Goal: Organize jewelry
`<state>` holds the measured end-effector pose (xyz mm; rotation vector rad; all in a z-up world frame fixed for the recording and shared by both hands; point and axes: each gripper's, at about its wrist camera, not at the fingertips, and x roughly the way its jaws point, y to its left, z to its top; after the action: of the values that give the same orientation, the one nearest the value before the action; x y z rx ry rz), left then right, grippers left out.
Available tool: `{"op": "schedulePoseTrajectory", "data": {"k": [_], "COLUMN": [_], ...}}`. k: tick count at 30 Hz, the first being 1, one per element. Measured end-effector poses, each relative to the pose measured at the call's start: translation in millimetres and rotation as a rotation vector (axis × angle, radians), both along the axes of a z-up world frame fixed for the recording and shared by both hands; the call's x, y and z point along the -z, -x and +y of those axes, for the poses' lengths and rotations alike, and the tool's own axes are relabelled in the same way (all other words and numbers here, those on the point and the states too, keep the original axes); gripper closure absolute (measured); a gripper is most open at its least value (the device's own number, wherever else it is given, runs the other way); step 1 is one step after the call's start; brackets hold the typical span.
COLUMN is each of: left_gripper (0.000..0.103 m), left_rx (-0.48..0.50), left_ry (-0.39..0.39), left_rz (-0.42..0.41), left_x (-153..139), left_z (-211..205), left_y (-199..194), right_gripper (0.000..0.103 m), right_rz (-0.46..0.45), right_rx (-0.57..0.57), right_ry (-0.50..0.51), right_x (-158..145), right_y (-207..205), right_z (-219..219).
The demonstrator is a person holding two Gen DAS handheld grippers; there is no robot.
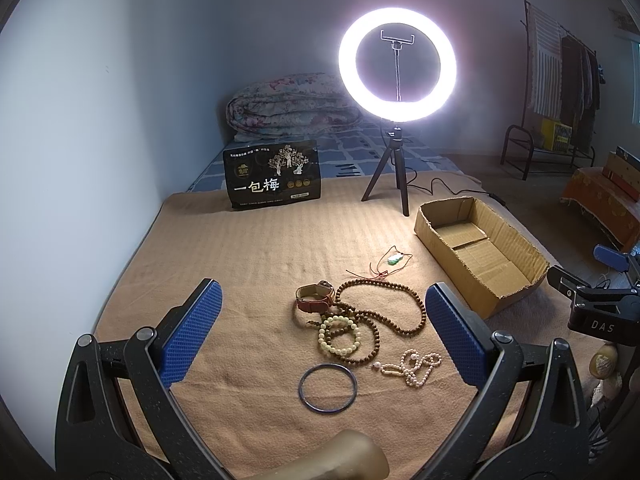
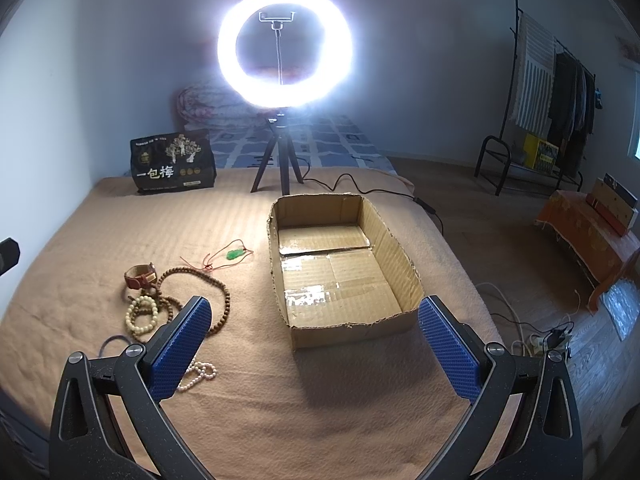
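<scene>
Jewelry lies in a loose pile on the tan blanket point(image 1: 248, 264). It holds a dark bangle point(image 1: 328, 388), a pearl strand point(image 1: 416, 366), a cream bead bracelet point(image 1: 339, 334), a long brown bead necklace point(image 1: 384, 312), a leather-strap watch point(image 1: 315, 298) and a green pendant on red cord point(image 1: 396, 259). My left gripper point(image 1: 324, 328) is open above the pile, touching nothing. An empty cardboard box point(image 2: 340, 268) sits to the right of the pile. My right gripper point(image 2: 314, 344) is open over the box's near wall. The right gripper's left finger hides part of the pearl strand point(image 2: 200, 374).
A lit ring light on a tripod point(image 1: 396, 64) stands behind the box, its cable point(image 2: 360, 186) trailing right. A black snack bag point(image 1: 274, 174) stands at the back left. A folded quilt point(image 1: 292, 106) lies behind. The bed edge drops to the floor on the right.
</scene>
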<state>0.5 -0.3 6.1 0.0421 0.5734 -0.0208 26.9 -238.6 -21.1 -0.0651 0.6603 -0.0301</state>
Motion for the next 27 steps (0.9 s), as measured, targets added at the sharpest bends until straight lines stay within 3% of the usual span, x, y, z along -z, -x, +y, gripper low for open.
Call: {"op": "schedulePoseTrajectory", "data": {"k": [10,20,27], "left_gripper": [0.0,0.0,0.0], "left_rx": [-0.001,-0.024,-0.025], "left_ry": [-0.003,-0.005,0.011], "left_rz": [0.004,0.045,0.111], "left_x": [-3.1,15.0,36.2], "left_z": [0.1,19.0,37.3], "left_y": [-2.0,-11.8,-20.7], "right_gripper": [0.0,0.0,0.0], "right_rz": [0.001,0.021,0.063], "right_rx": [-0.001,-0.031,-0.118], "right_ry": [-0.004,-0.029,-0.096], "right_x": [-0.1,4.4,13.9], "right_y": [-0.8,-4.0,-8.8], "right_z": [-0.6,-2.6,-0.9]}}
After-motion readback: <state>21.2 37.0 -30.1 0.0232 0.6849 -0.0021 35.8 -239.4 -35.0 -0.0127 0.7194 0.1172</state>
